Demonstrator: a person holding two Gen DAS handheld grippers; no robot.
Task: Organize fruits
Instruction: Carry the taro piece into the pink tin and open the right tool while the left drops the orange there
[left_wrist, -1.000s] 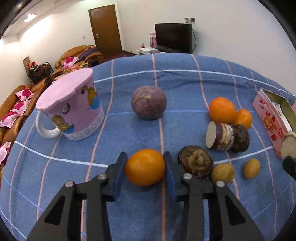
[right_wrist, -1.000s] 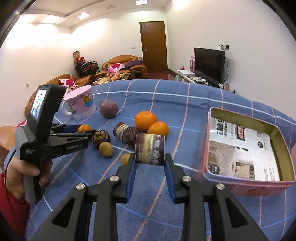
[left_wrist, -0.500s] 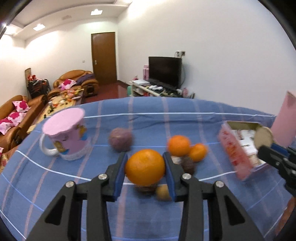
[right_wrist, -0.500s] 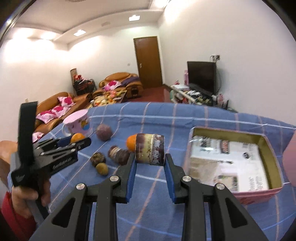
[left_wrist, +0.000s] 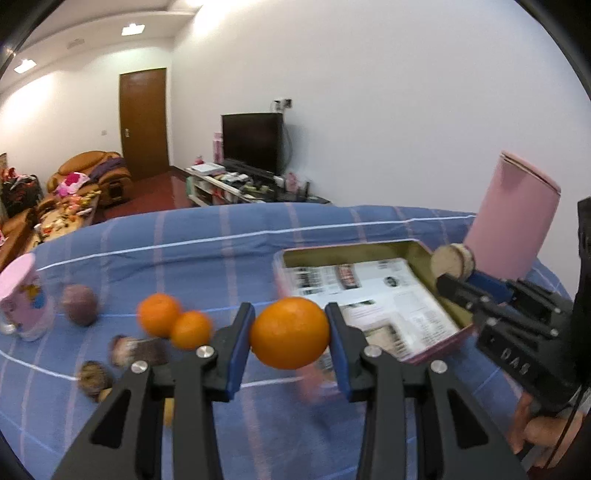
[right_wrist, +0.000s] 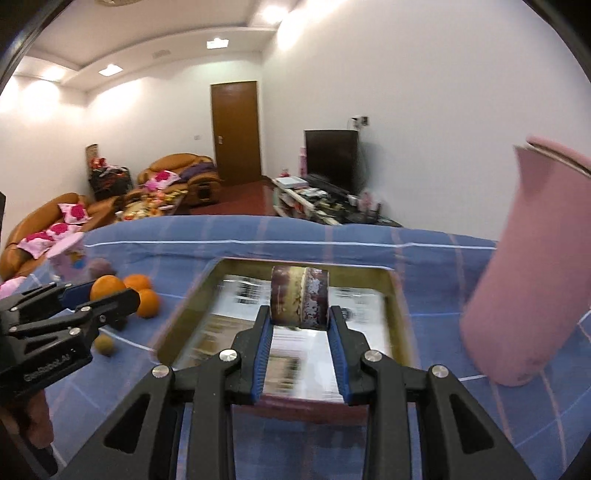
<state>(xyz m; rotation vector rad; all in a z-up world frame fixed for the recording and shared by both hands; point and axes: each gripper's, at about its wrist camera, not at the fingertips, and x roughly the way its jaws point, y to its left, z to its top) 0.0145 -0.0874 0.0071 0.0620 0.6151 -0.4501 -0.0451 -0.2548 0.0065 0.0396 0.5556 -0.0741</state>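
My left gripper (left_wrist: 290, 320) is shut on an orange (left_wrist: 290, 333), held in the air beside the near left corner of the open pink tin (left_wrist: 369, 254). My right gripper (right_wrist: 300, 314) is shut on a cut purple-brown root chunk (right_wrist: 300, 297), which hangs over the paper-lined tin (right_wrist: 177, 325). The left wrist view shows that chunk (left_wrist: 451, 260) at the tin's right rim. On the cloth to the left lie two more oranges (left_wrist: 159, 314), a round purple fruit (left_wrist: 78, 304) and several brown pieces (left_wrist: 136, 350), blurred.
A pink mug (left_wrist: 22, 295) stands at the far left of the blue checked cloth (left_wrist: 221, 243). A tall pink canister (left_wrist: 513, 225) stands just right of the tin. A person's hand (left_wrist: 543, 439) holds the right gripper's handle.
Both grippers rose and swung right, away from the fruit pile. The orange left the cloth and now sits by the tin. The root chunk moved over the tin.
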